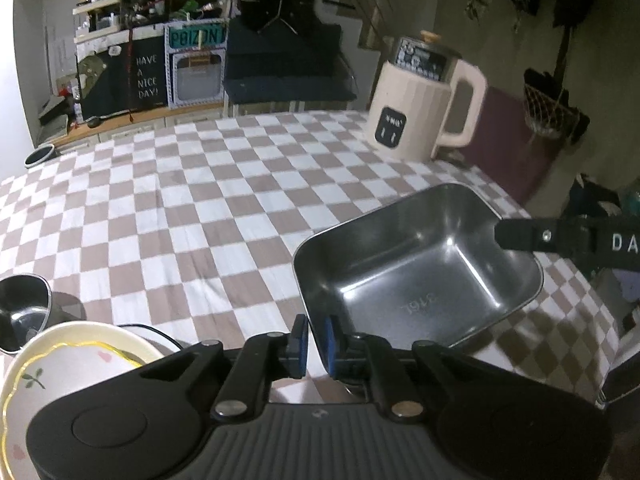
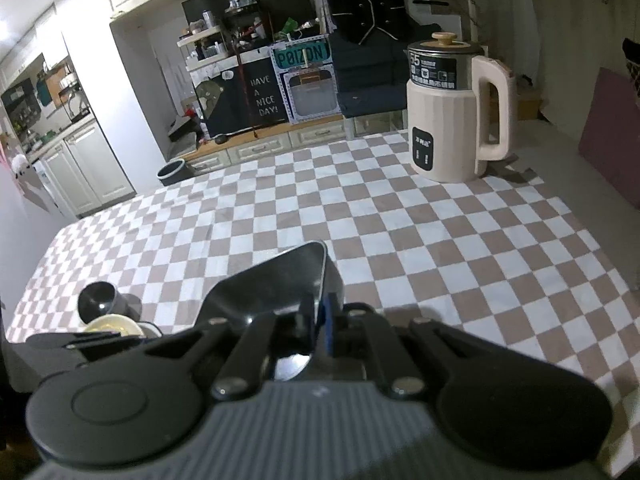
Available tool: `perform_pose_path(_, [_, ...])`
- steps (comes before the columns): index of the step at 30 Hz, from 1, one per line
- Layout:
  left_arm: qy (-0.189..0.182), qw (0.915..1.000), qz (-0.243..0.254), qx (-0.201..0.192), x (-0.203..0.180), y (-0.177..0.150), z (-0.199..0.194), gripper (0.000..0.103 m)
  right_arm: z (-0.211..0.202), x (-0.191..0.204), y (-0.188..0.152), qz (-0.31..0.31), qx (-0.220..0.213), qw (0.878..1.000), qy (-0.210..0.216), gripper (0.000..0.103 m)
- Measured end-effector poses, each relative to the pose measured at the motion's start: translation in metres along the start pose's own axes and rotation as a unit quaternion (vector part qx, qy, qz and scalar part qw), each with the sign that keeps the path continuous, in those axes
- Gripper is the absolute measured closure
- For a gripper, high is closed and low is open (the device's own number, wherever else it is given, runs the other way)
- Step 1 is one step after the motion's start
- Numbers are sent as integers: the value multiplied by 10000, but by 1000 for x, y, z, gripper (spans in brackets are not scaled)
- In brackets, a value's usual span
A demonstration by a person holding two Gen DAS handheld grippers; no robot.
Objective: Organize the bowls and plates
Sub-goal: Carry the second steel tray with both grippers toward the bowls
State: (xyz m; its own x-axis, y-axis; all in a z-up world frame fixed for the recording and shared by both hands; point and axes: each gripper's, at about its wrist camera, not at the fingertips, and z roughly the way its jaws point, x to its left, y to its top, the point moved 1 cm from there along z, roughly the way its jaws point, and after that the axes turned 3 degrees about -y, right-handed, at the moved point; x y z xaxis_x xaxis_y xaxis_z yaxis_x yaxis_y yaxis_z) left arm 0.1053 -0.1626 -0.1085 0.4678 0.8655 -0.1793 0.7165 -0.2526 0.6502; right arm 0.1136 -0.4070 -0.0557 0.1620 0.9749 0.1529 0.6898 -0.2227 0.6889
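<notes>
A rectangular steel dish (image 1: pixel 416 264) hangs tilted above the checkered table (image 1: pixel 180 208). My left gripper (image 1: pixel 316 346) is shut on its near rim. My right gripper (image 2: pixel 320 320) is shut on the opposite rim, and its finger (image 1: pixel 520 236) shows at the right of the left wrist view. The same dish (image 2: pixel 276 284) fills the middle of the right wrist view. A white plate with a gold wavy edge and flower print (image 1: pixel 60 364) lies at the lower left. A round steel bowl (image 1: pixel 22 308) sits just behind it.
A cream electric kettle (image 2: pixel 456 112) stands at the table's far right. The plate (image 2: pixel 112 324) and steel bowl (image 2: pixel 98 302) sit at the table's near left in the right wrist view. Shelves and cabinets line the room beyond the far edge.
</notes>
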Motion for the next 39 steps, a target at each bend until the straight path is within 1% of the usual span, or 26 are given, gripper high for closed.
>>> perform_pose_path(6, [-28,9997,121,216,-6,-3,14,91,5,-2,1,-86,111,9999,-99,96])
perform_pose_path(14, [75,9989,237,400,-8,-5,28,90,18,1,0,-198,307,9991,-210,96])
perform_pose_path(23, [77,9988,211,432,-7,-6,32,90,28,0,-1,-356,476,9977,-313,95])
perform_pose_path(39, [-13,9990,200,410,-10,-4,30,90,61,-9,-6,-524,1090,9897,-761,93])
